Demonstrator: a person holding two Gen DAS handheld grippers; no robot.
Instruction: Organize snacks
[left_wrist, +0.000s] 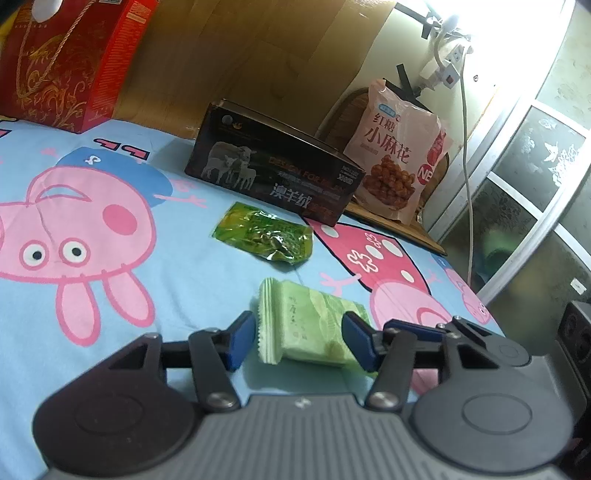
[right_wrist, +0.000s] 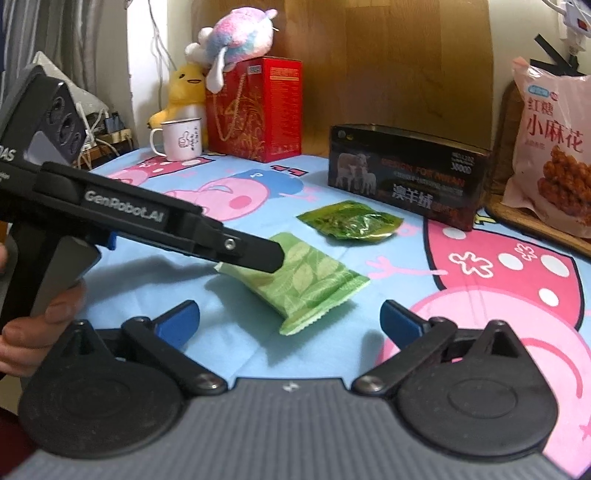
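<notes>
Wafer pack (left_wrist: 310, 325) | lies between my left tongs (left_wrist: 299, 341), part-open, pads not clearly gripping | long axis points away | right tongs (right_wrist: 290, 321) wide, empty, nearby.

A home bedroom: a cartoon-pig bedsheet (right_wrist: 332, 173), plush toys (right_wrist: 236, 33) and a wooden headboard (right_wrist: 388, 66).

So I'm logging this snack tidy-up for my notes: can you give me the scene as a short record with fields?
surface: cartoon bedsheet
pale green packet: between left hand-held gripper fingers, a gap showing on one side
dark green packet: loose on the sheet
dark box: behind
pink bag: upright
right hand-held gripper: open, empty
</notes>
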